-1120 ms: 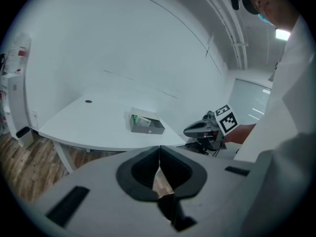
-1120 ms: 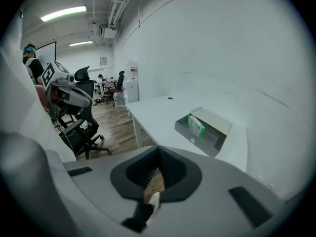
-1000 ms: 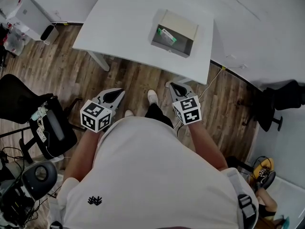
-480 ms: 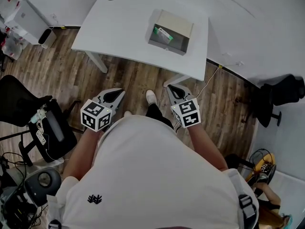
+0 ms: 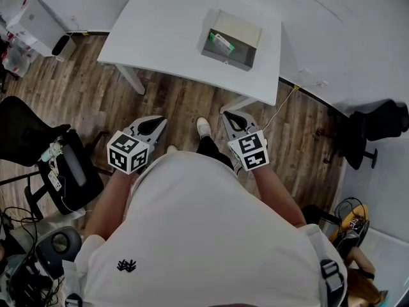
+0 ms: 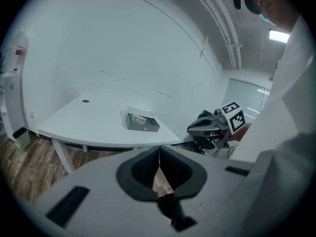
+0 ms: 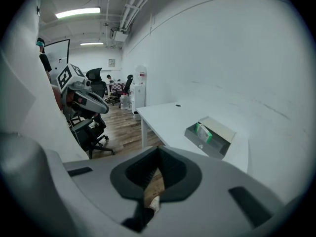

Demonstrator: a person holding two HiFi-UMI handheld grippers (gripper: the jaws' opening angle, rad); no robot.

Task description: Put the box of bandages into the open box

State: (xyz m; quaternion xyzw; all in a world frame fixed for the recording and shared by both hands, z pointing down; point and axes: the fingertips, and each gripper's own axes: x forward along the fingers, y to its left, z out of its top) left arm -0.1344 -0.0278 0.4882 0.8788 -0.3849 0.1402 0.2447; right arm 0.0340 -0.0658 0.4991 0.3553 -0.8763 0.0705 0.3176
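Note:
The open grey box [image 5: 232, 40] sits on the white table [image 5: 166, 37], its lid folded back. Inside it, leaning against the left wall, lies the green-and-white box of bandages [image 5: 222, 44]. The same open box [image 6: 142, 122] [image 7: 212, 139] shows in both gripper views, with the bandage box [image 7: 203, 132] in it. My left gripper [image 5: 148, 128] and right gripper [image 5: 236, 121] hang near my waist over the wooden floor, well short of the table. Both have their jaws pressed together with nothing between them.
A black office chair [image 5: 45, 155] stands at my left and another dark chair [image 5: 374, 136] at the right. A white cabinet [image 5: 35, 21] stands at the far left by the wall. A cable [image 5: 281, 110] runs along the floor under the table's right end.
The view has shifted slightly; the table and box sit a little differently in frame. Both grippers stay near my waist, the right one drifting a touch left.

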